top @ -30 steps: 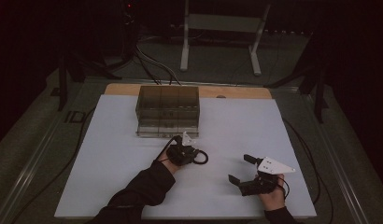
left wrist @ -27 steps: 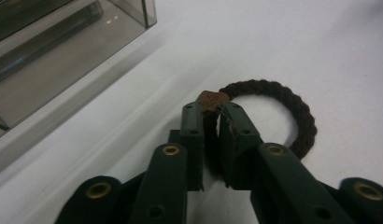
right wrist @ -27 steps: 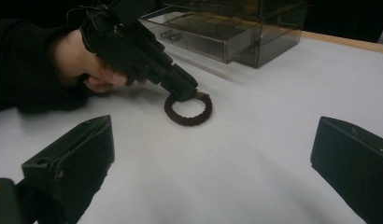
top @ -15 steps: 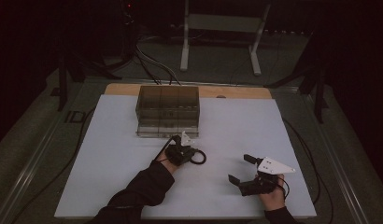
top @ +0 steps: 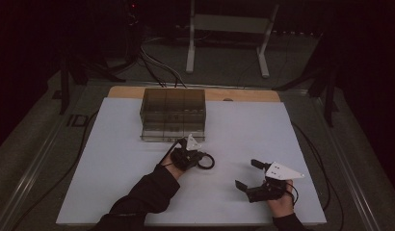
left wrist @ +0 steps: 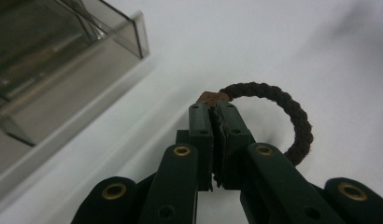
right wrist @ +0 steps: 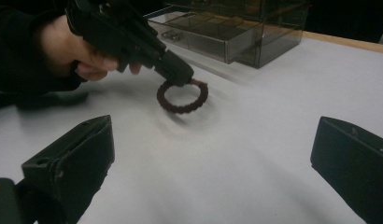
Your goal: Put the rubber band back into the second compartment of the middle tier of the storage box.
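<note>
- Left tool [left wrist: 213, 112] is clamped on the dark braided hair tie [left wrist: 292, 116]. In the left gripper view the two black jaws are pressed together right at the little brown joint of the loop, and the rest of the ring sticks out to the upper right of them.
- The jaws have just been closing, and the tie is pinched between them.
- In the high view that same left tool [top: 194, 155] sits a bit below the middle of the frame, with the hair tie [top: 206, 161] hanging off its right side, just above or on the white surface [top: 113, 159]. Can't tell if it's fully touching.
- The right gripper view shows it best: hair tie [right wrist: 182, 97] in the upper middle, the left tool [right wrist: 178, 74] biting its top edge, loop tilted with a shadow underneath, so part of it looks lifted.
- Right tool [top: 248, 175] is at the lower right of the high view, jaws wide apart with nothing between them. In its own view the two jaws stand at the far left and far right bottom corners.
- Smoky clear drawer box [top: 172, 114] sits at the upper middle of the surface, just beyond the left tool and not touching it.
- The two tools are well apart.
</note>
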`<state>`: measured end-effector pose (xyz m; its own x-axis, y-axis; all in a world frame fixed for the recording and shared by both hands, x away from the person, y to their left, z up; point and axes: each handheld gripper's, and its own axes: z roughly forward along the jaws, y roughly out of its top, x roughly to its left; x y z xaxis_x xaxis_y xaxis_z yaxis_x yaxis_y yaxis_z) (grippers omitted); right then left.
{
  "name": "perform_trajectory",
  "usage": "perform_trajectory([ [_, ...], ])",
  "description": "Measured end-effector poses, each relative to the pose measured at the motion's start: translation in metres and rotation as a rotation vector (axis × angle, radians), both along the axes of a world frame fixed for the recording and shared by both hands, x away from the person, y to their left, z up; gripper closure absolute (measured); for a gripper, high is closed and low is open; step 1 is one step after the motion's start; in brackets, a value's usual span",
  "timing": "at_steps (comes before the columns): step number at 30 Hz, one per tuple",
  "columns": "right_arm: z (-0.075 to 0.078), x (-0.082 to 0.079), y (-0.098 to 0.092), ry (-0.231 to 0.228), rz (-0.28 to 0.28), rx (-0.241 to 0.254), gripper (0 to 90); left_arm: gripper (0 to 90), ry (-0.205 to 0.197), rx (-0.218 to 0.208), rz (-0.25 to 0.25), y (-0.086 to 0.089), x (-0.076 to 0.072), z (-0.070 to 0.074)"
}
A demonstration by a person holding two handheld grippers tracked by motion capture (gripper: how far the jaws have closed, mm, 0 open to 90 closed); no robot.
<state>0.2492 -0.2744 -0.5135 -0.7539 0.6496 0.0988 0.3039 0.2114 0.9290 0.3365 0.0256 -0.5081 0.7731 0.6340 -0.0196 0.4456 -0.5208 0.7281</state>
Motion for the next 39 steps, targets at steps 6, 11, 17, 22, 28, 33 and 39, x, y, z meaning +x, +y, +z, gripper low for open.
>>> perform_trajectory([
  [6, -0.001, 0.0, 0.001, 0.003, -0.001, -0.004, 0.0, 87.5, -0.004, -0.028, 0.016, 0.007, 0.002, 0.008],
  [11, -0.001, 0.001, 0.001, 0.003, 0.0, -0.003, 0.0, 87.6, -0.002, -0.046, 0.017, 0.011, 0.002, 0.013],
  [17, -0.001, 0.0, 0.0, 0.003, -0.003, -0.002, 0.0, 87.6, -0.017, -0.058, 0.025, 0.015, 0.001, 0.021],
  [22, 0.0, 0.0, 0.001, 0.002, 0.002, 0.0, 0.0, 87.5, -0.034, -0.063, 0.035, 0.02, 0.001, 0.027],
  [28, -0.001, 0.0, 0.0, 0.004, 0.001, -0.002, 0.0, 87.5, -0.049, -0.075, 0.053, 0.027, 0.002, 0.034],
  [33, -0.001, 0.0, 0.001, 0.003, 0.001, -0.004, 0.0, 87.5, -0.059, -0.095, 0.065, 0.032, 0.003, 0.039],
  [39, -0.001, 0.001, 0.001, 0.004, 0.001, -0.005, 0.0, 87.5, -0.064, -0.103, 0.078, 0.037, 0.005, 0.043],
])
